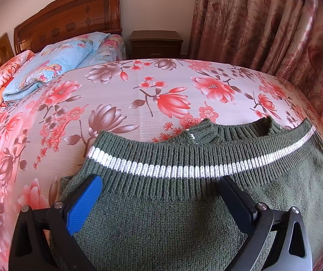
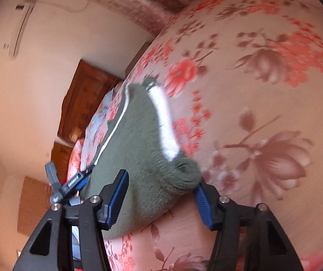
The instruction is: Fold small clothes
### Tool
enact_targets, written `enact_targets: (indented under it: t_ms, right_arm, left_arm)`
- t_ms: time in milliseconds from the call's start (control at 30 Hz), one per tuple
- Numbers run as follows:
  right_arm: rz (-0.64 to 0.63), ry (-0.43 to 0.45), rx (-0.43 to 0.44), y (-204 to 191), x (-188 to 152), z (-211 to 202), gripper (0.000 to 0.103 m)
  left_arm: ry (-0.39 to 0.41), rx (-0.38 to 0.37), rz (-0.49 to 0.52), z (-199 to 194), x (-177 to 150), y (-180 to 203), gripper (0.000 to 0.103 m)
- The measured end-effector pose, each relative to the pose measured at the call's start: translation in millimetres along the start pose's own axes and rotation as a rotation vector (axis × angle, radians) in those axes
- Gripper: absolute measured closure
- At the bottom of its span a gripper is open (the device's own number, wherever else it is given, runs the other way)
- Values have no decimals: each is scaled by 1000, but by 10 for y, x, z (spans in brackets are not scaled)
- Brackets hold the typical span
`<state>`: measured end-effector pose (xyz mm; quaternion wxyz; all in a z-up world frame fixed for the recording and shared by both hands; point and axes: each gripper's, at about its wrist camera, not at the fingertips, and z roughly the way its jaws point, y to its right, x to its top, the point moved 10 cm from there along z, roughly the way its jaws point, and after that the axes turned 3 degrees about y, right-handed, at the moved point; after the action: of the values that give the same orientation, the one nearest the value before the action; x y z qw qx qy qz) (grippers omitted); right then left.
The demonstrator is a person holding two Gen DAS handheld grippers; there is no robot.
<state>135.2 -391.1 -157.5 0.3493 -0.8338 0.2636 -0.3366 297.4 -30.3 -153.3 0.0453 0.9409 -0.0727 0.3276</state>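
a green knitted sweater (image 1: pixel 184 214) with a white stripe is being laid out on a floral bed (image 1: pixel 139 94). the left gripper (image 1: pixel 161 187) is being held wide open just over it. the right gripper (image 2: pixel 161 187) is being held wide, the sweater's edge lying between its fingers, ungripped.

pink floral bedsheet (image 1: pixel 120 103) across the mattress. folded blue floral quilt (image 1: pixel 55 67) near the head end, beside an orange floral pillow (image 1: pixel 1 83). carved wooden headboard (image 1: pixel 71 20) against the wall, dark nightstand (image 1: pixel 155 44) next to it. rose-patterned curtains (image 1: pixel 263 22) on the right. white wall air conditioner (image 2: pixel 19 29) high up.
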Motion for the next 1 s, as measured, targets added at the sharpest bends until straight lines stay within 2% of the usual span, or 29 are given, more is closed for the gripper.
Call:
enact_targets:
  t_ms: [167, 333, 367, 400, 500, 600, 667, 700, 733, 800, 900, 1000]
  right_arm:
    - [-78, -49, -17, -219, -27, 248, 45]
    - [21, 31, -29, -124, 254, 335, 55]
    - [15, 34, -32, -123, 272, 345, 59]
    - [-14, 35, -51, -127, 276, 360, 73]
    - [-55, 68, -15, -176, 272, 260, 83]
    - [-93, 84, 10, -247, 272, 163, 84]
    - [-147, 106, -9, -283, 283, 65, 84]
    - [-169, 117, -15, -296, 293, 22, 84]
    - [-175, 125, -19, -292, 307, -16, 84]
    - [-181, 131, -18, -295, 325, -65, 84]
    - [-207, 135, -26, -330, 322, -82, 84]
    - [-242, 148, -25, -424, 297, -113, 84]
  left_arm:
    - [1, -1, 0, 1, 3, 4, 0]
    - [4, 8, -15, 2, 4, -26, 0]
    - [5, 9, -19, -2, 2, -35, 0]
    - [5, 9, -21, -2, 4, -37, 0]
    - [13, 20, -12, -28, 7, -29, 0]
    - [43, 21, -20, -205, 6, 40, 0]
    - [76, -49, -43, -435, -22, 218, 0]
    - [88, -70, -20, -550, -49, 336, 0]
    - [105, -57, 20, -659, -84, 438, 0]
    - [107, -5, 124, -822, -270, 621, 0]
    - [48, -54, 196, -932, -686, 816, 0]
    - [-19, -42, 257, -832, -1081, 866, 0]
